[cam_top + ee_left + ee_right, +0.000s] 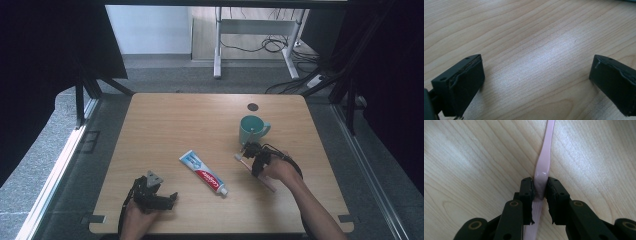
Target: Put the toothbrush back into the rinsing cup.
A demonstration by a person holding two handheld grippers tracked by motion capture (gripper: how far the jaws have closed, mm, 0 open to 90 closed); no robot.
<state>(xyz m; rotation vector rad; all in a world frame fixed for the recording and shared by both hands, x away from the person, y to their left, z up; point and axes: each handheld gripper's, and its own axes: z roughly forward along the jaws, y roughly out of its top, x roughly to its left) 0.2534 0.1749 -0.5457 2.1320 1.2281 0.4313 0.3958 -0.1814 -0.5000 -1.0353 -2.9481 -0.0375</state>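
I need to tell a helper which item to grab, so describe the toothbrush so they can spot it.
On the wooden table, look just in front of the teal mug. The pink toothbrush lies there, clamped in the right gripper; it is thin and plain, unlike the printed toothpaste tube.

Toothbrush [255, 172] lies between toothpaste tube [204, 172] and cup [251, 129] on table [165, 120].

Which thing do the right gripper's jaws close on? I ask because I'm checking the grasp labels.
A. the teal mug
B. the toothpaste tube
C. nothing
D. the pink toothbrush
D: in the right gripper view the right gripper has both pads pressed on the pink toothbrush, which lies on the table, while the toothpaste tube and teal mug sit apart.
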